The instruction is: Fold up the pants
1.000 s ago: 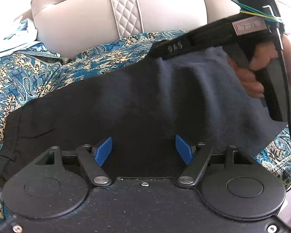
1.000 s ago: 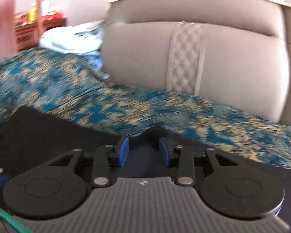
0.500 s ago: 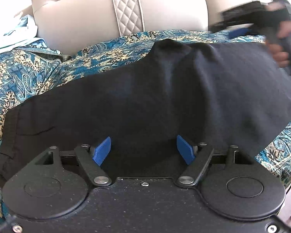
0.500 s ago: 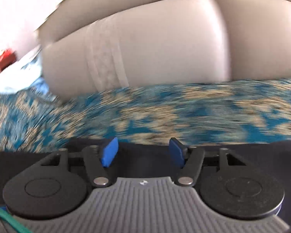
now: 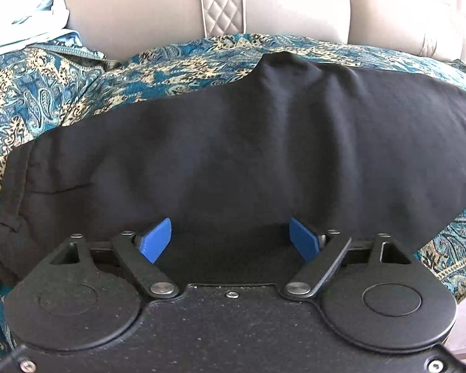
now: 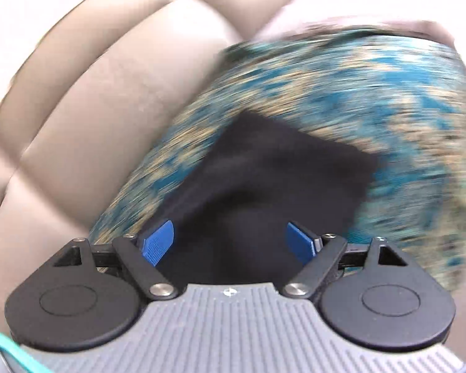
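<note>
Pants (image 5: pixel 248 143) of dark, matte, softly creased cloth fill the middle of the left wrist view, lying flat on a teal and gold paisley spread (image 5: pixel 46 93), with one rounded peak rising at upper centre. Behind them, along the top of the frame, curves a smooth beige padded backrest (image 5: pixel 139 9) with a diamond-quilted strip (image 5: pixel 222 0). The left gripper (image 5: pixel 231 241) hangs above the cloth at lower centre, its ribbed blue pads (image 5: pixel 157 239) spread wide and opening further, pinching nothing. In the blurred right wrist view, a squarish corner of the pants (image 6: pixel 279 180) sits at centre; the right gripper (image 6: pixel 231 242) is likewise spread and opening, nothing pressed between its pads.
</note>
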Available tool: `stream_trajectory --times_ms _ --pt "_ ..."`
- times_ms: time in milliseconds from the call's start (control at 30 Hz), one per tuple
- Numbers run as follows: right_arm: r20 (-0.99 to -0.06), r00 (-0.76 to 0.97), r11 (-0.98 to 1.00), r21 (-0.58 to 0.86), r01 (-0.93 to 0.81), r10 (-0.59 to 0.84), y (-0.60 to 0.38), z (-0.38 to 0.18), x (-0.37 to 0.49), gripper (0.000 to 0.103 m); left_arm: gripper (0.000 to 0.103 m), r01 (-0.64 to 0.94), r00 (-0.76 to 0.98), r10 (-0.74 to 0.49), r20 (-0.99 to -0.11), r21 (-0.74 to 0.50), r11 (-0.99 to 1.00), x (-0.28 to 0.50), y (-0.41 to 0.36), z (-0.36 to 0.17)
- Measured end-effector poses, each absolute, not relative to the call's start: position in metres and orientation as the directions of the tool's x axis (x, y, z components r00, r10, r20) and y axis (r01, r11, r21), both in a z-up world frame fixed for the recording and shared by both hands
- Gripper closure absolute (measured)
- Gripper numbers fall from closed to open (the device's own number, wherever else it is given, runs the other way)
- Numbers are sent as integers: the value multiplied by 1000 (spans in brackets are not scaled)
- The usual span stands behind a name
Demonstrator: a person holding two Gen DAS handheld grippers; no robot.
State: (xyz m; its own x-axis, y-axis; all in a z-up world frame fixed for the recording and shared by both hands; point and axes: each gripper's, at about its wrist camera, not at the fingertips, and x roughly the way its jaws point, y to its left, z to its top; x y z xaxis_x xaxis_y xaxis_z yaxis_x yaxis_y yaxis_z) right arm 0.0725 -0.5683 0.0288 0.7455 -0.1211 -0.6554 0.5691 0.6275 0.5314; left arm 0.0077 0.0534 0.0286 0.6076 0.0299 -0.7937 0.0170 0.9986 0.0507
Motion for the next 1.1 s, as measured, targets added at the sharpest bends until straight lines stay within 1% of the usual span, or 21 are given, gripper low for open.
stream_trajectory --times_ms 67,233,300,500,633,667,700,733,767,800,867,933,967,1000,1033,1067,1100 --pt "-670 728 569 545 615 -146 -589 22 58 14 19 11 603 32 -797 48 999 8 54 29" --pt "-688 714 474 590 654 -128 -607 2 55 14 18 6 599 40 -800 55 998 9 52 29" --pt "-670 729 474 601 644 -140 -610 -2 55 12 18 9 601 42 -798 59 998 8 51 29" --pt "-618 763 499 609 617 -190 -620 -1 70 12 17 13 608 45 -793 67 998 7 51 28" --pt "-604 766 541 578 611 -220 -619 -1 81 13 16 8 604 48 -795 66 998 8 50 28" --pt "-602 767 556 567 607 -223 -618 -1 83 15 15 4 603 50 -796 66 998 8 50 28" --pt "-603 765 576 550 605 -227 -616 0 84 21 15 4 603 50 -796 65 998 8 51 28" --pt "-611 757 601 522 605 -232 -612 1 86 23 15 3 603 51 -796 66 998 8 50 28" --pt "-620 747 636 481 603 -239 -606 2 87 30 15 4 603 53 -796 69 998 8 50 28" --pt "-627 743 678 443 587 -233 -599 2 88 32 15 5 604 53 -796 70 998 8 50 28" --pt "-630 745 749 382 542 -218 -587 2 89 32 15 5 603 50 -796 67 998 9 51 28" --pt "-630 744 777 345 526 -225 -582 1 90 33 15 3 602 49 -797 63 998 9 51 28" --pt "-626 745 773 348 530 -229 -583 1 91 37 15 3 602 49 -797 64 998 8 51 28" --pt "-623 747 762 361 538 -232 -585 1 93 49 15 6 603 49 -796 66 998 8 51 28" --pt "-621 748 752 373 543 -233 -588 2 95 59 15 8 603 49 -796 67 998 8 51 28" --pt "-625 745 743 380 551 -233 -590 2 98 82 15 10 602 48 -797 67 998 8 51 28" --pt "-634 739 734 386 559 -229 -592 2 102 92 15 10 599 47 -799 66 998 8 52 28"
